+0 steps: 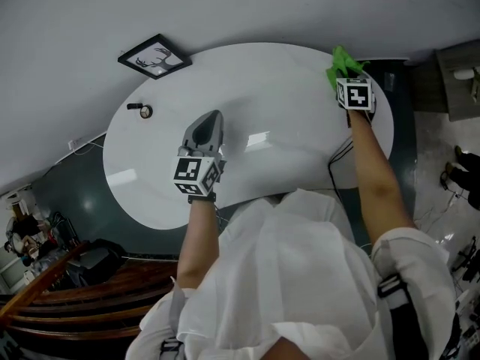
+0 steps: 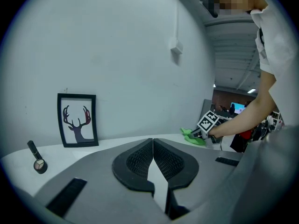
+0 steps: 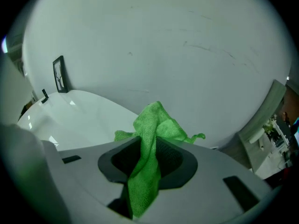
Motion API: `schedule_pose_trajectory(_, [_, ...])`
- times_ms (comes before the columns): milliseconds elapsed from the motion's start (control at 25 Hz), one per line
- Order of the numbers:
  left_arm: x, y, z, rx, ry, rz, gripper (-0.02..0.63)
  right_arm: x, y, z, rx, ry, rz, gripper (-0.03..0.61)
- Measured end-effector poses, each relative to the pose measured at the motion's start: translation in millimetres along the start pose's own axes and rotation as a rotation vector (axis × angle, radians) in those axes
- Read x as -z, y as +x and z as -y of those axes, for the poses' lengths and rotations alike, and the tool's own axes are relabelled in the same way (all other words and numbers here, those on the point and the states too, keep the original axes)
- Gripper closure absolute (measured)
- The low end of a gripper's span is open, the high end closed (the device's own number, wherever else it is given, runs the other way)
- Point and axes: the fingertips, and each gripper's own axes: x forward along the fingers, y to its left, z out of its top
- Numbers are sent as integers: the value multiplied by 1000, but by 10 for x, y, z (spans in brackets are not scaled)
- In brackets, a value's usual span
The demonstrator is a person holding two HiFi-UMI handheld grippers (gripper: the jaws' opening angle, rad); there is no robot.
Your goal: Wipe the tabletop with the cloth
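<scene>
R claw pinching green cloth: jaws clamped on a fold of it, one strip hanging down btwn the pads toward the cam, rest bunched up and sticking out past the tips. In head view the cloth bunch is at far right of the white oval counter, just beyond the R claw tips, close to the wall. From the L claw view the cloth looks to be lying on the counter surface at the far right rim.

L claw pressed together, pads meeting along the midline, nothing btwn them. It's over the counter's mid-left part, pointing to the far side, well apart from the cloth. Can't tell if its tips touch the surface.

Other stuff: framed antler pic leaning vs the wall at the far left edge of the counter. Small round thing w/ dark handle on the counter left side, near the frame but not touching it. Dark cable runs off the near right edge, under the right forearm. Person in white shirt at the near edge, both arms stretched out over the counter.
</scene>
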Motion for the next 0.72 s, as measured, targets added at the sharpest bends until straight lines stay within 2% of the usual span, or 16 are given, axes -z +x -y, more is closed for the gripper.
schedule_pose_trajectory(320, [-91,139,172,15,13,13,597,579,-359,703,105,71,-47,483])
schedule_pose_trajectory(480, [-130,101,216,4,14,23,597,604,-415,722,109,55,-50,483])
schedule_pose_trajectory(720, [-101,-93,168,-41,9,30,597,575,-437,517,100,15,-61,485])
